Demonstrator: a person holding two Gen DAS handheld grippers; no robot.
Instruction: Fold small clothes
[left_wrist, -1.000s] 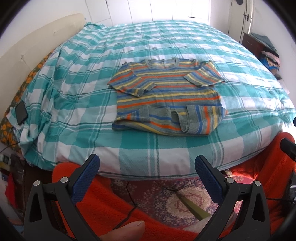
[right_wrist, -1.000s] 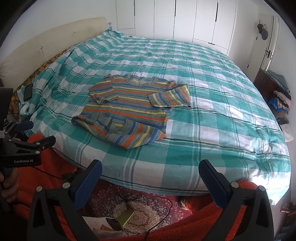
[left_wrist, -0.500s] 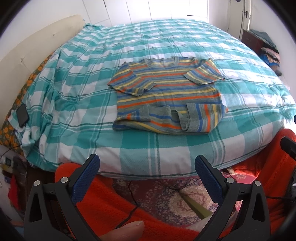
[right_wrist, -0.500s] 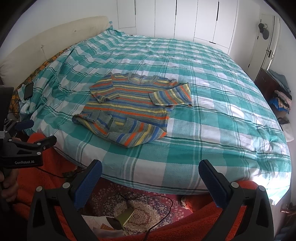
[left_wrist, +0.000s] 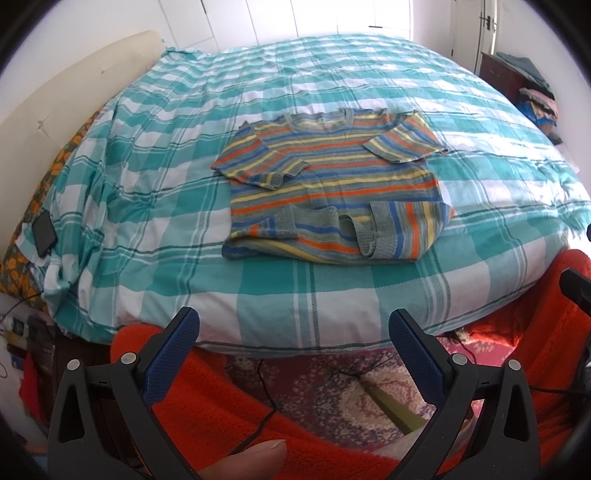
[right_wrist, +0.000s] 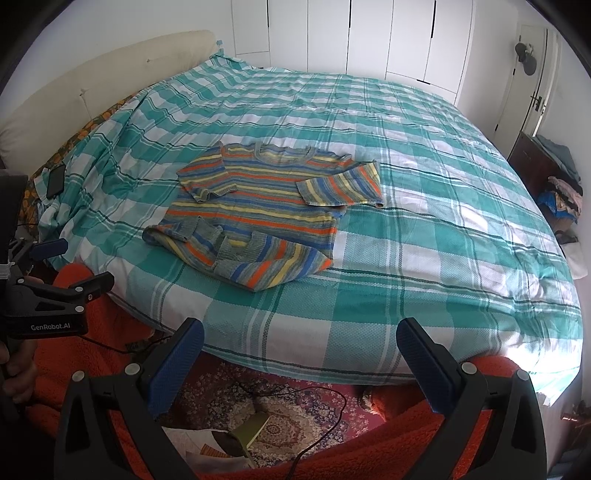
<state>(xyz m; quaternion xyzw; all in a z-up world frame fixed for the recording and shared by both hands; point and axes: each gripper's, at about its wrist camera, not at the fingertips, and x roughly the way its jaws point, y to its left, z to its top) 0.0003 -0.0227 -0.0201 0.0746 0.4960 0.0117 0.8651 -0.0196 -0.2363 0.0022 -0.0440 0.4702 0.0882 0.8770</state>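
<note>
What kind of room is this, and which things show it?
Most likely a home bedroom: a large bed under a teal checked cover, a row of white wardrobe doors behind it, and a striped sweater laid out on top.

Legible markings: one brand name found.
From my right wrist camera I read "GenRobot.AI" in white lettering on the black body of my left gripper (right_wrist: 48, 266), at the left edge of the view. I can make out no other text, number or sign on anything else in either view, including the sweater and bedding.
</note>
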